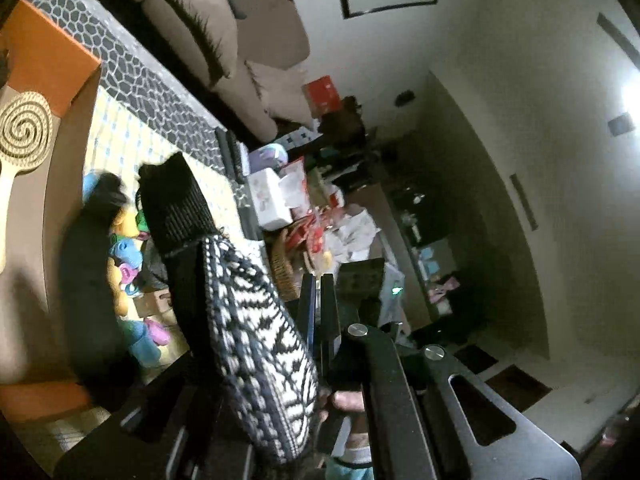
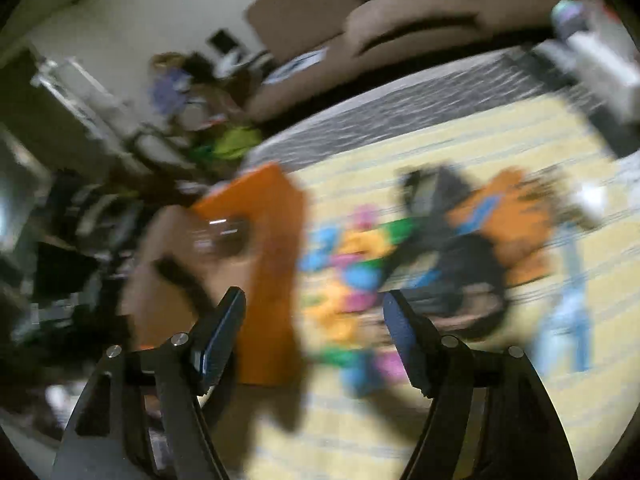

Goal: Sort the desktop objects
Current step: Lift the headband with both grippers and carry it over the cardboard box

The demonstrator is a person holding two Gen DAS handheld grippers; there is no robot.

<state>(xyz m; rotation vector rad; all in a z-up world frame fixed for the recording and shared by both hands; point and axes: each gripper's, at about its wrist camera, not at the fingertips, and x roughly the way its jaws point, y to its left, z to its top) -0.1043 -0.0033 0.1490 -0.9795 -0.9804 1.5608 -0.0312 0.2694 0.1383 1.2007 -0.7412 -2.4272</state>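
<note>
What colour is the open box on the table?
The box is orange outside and brown inside, clearest in the left wrist view.

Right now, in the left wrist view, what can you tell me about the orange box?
The orange box is an open container that looks like cardboard: bright orange outside, plain brown on the inner walls and floor. It sits on the yellow checked tablecloth at the left edge of the view, tilted by the fisheye. Inside lies a pale wooden hairbrush with a spiral head, handle pointing toward the near wall. A pile of colourful plastic clips lies just outside its long wall. Neither hand-held gripper touches it.
</note>
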